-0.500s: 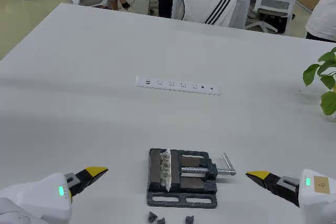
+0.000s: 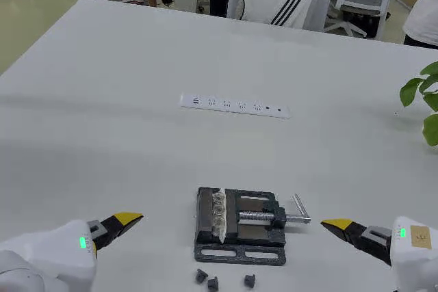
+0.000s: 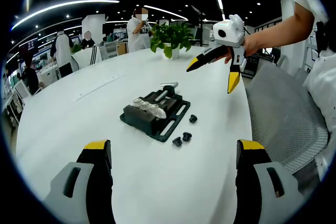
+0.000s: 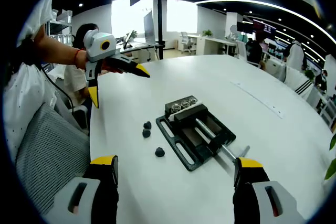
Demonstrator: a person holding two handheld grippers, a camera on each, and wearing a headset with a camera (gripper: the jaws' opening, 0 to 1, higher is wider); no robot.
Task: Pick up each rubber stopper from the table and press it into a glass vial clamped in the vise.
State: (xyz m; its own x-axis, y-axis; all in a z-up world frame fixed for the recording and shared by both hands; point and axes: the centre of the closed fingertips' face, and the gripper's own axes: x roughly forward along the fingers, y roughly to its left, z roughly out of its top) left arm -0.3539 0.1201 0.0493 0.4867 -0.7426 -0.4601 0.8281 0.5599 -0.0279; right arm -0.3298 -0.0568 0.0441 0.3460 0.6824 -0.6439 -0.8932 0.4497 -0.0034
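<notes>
Left gripper [image 2: 127, 219], right gripper [image 2: 337, 224] flank vise [image 2: 239, 227], jaws apart

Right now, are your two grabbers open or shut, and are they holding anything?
Left gripper: open, holding nothing.
Right gripper: open, holding nothing.
</notes>
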